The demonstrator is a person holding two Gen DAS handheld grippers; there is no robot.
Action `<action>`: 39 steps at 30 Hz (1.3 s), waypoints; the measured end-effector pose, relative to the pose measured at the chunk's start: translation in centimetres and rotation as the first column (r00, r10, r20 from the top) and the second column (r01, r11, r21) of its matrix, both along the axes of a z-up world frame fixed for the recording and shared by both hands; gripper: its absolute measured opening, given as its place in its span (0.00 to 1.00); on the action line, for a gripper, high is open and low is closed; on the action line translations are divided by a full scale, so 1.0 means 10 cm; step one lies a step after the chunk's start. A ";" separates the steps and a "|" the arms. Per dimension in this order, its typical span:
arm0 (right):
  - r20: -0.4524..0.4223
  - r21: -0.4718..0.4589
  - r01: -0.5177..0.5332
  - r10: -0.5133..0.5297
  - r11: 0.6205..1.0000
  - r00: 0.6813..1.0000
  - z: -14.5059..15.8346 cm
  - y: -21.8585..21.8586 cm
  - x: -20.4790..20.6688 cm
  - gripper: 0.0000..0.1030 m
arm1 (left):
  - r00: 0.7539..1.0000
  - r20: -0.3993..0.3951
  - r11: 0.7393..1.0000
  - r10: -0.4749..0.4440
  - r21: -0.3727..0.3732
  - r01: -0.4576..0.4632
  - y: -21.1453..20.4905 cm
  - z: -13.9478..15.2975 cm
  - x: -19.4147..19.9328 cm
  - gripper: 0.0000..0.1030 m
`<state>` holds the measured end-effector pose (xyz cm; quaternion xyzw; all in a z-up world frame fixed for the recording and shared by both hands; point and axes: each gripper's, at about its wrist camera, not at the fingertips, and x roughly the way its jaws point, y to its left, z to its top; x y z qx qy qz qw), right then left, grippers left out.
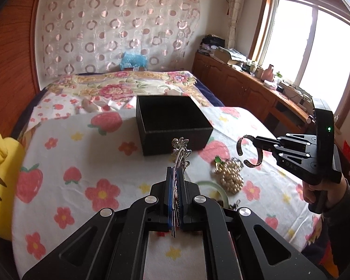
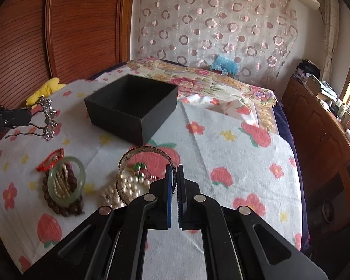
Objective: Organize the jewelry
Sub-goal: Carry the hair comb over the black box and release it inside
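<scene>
Both grippers are loaded: left gripper (image 1: 175, 175) clenched on the rhinestone hairpin (image 1: 180, 150), right gripper (image 2: 174, 175) on the cuff bracelet (image 2: 147, 161), with the open black box (image 1: 172, 121) directly ahead of the left and nearer to it.

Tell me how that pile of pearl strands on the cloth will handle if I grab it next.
The pearl strands lie heaped in loose loops, so they will probably drape and dangle, not lift as one piece. The beads look smooth and glossy, so they may slip between the jaws. A green charm lies against the heap and might drag along.
</scene>
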<state>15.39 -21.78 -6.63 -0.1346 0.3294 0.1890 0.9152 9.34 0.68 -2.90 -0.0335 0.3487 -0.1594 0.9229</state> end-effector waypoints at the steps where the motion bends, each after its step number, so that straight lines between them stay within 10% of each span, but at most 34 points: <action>1: 0.004 0.003 -0.003 0.003 1.000 1.000 0.02 0.01 0.02 0.04 | 1.000 0.003 1.000 -0.001 0.002 0.001 0.00 0.02 0.03 0.02; 21: 0.062 0.071 -0.067 0.062 0.995 0.996 0.41 0.22 0.74 0.04 | 0.999 -0.015 0.998 -0.048 0.032 0.048 -0.34 0.13 1.35 0.02; 39: -0.019 0.059 -0.193 0.195 0.979 0.981 0.09 0.74 1.17 0.10 | 0.999 -0.037 0.999 -0.023 0.027 0.024 -0.17 0.04 1.62 0.02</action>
